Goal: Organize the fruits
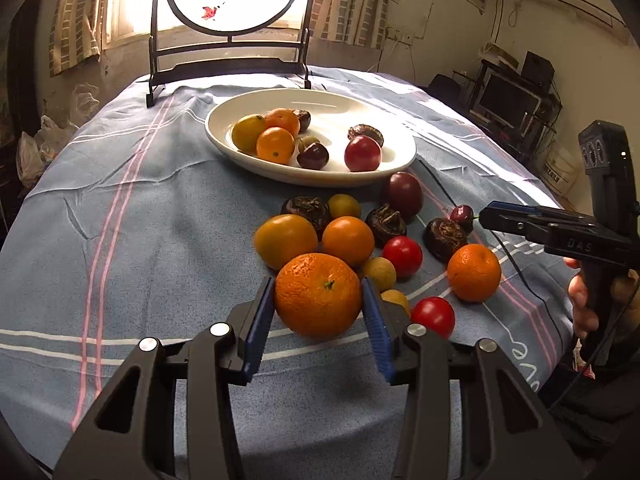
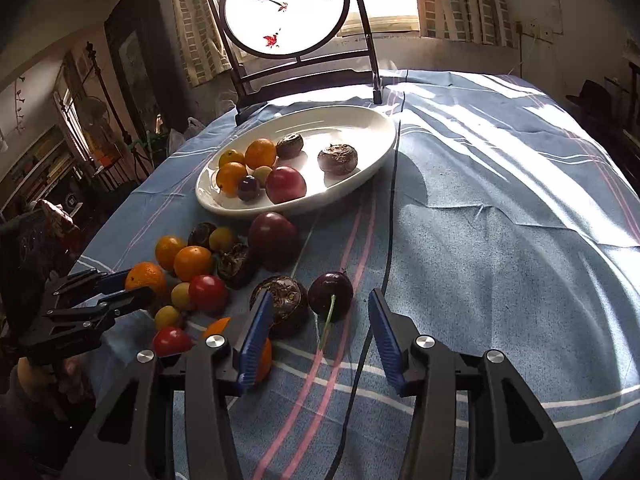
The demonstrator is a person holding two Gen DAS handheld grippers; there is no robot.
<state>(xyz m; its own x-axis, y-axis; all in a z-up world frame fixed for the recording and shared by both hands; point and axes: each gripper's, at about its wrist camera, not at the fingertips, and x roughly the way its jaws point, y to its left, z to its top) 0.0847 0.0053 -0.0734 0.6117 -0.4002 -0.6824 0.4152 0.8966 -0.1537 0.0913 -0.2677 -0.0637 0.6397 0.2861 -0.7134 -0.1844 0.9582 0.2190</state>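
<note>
My left gripper [image 1: 319, 298] is shut on a large orange mandarin [image 1: 318, 294], both blue pads against its sides, just above the cloth. A white oval plate [image 1: 256, 155] further back holds several small fruits. A pile of loose fruits lies between plate and gripper: mandarins, red tomatoes, dark water chestnuts, a purple passion fruit [image 1: 404, 194]. My right gripper [image 2: 316, 312] is open and empty, a dark cherry [image 2: 330, 295] with a green stem lying just ahead between its fingers. The left gripper [image 2: 120, 292] with the mandarin [image 2: 145, 277] shows at left in the right wrist view.
A blue striped cloth [image 1: 140, 240] covers the table. A round painted screen on a black stand [image 1: 230, 20] stands behind the plate. A thin black cable [image 2: 390, 220] runs along the cloth past the plate. A water chestnut [image 2: 282, 300] lies by my right gripper's left finger.
</note>
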